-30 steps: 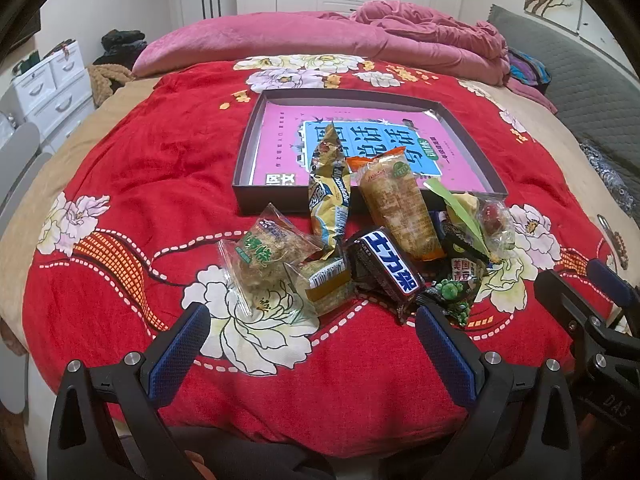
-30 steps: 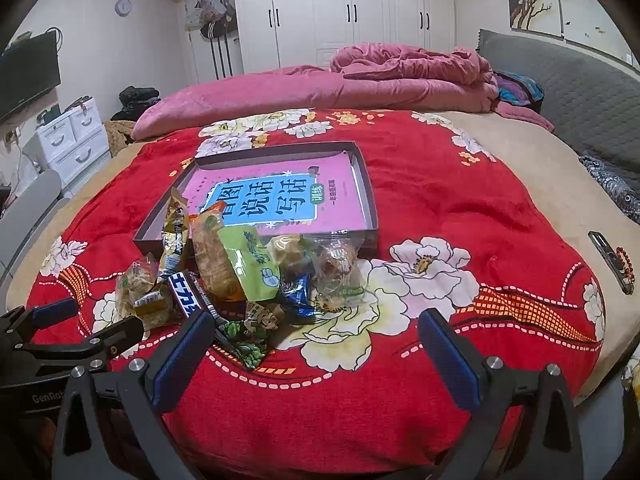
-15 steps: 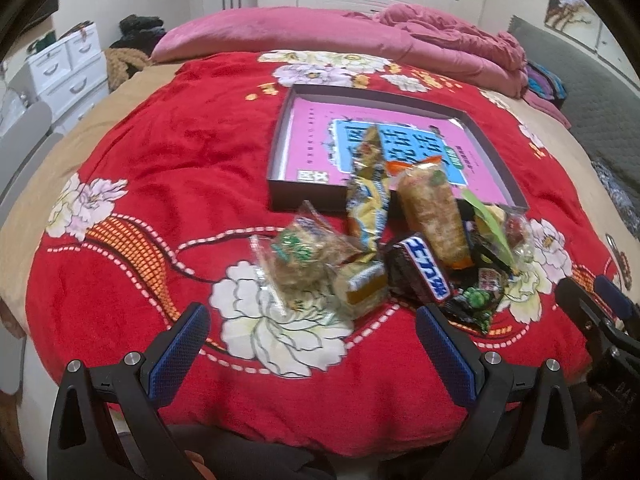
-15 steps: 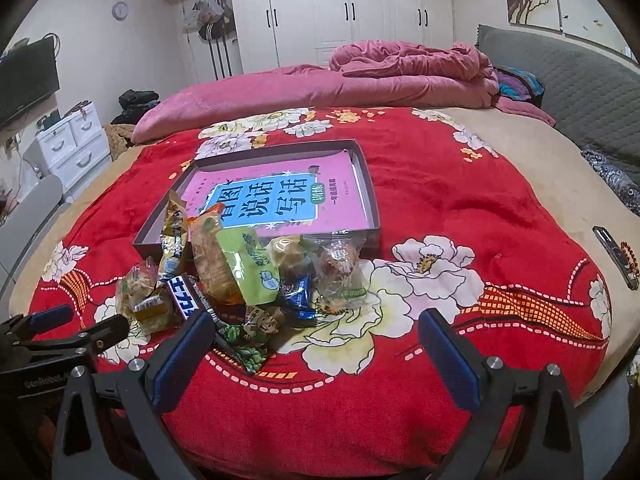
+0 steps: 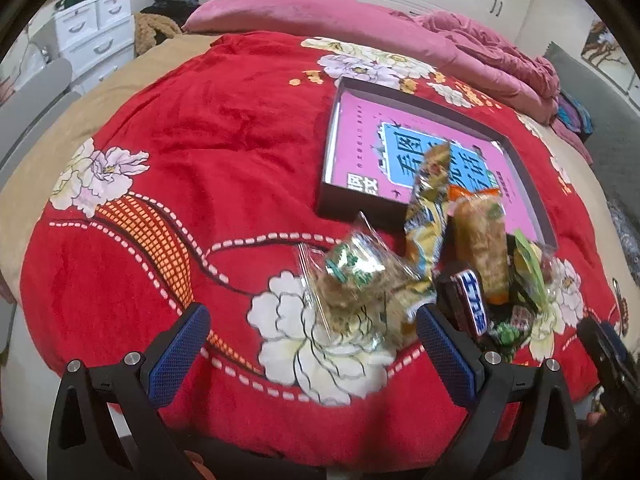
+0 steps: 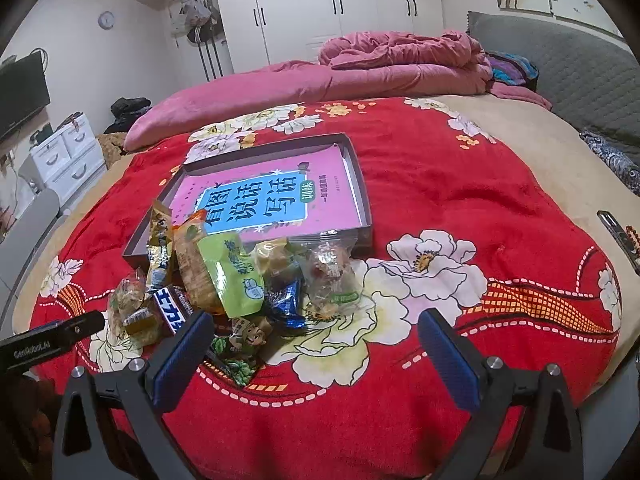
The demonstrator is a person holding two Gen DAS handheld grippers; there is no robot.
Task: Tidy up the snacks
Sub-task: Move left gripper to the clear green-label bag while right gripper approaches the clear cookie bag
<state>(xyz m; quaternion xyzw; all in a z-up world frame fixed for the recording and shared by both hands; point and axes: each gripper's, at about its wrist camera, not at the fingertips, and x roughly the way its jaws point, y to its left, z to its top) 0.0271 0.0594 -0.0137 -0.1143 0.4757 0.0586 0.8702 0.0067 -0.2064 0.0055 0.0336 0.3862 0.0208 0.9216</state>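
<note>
The left gripper (image 5: 312,354) is spread wide and empty, low over the red floral blanket (image 5: 168,168), with a clear cellophane biscuit packet (image 5: 352,280) just ahead between its fingers. The right gripper (image 6: 316,354) is equally wide and holds nothing. The snack pile (image 6: 224,276) lies against the near wall of the shallow dark box (image 6: 362,184), with some packets leaning on its rim. These packets look light, crinkly and slippery, their contents probably crushable; pinching a flat sealed edge seems safest.

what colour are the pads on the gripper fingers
Blue, with a fine textured grid; the right gripper's pads show it best in the right wrist view.
</note>
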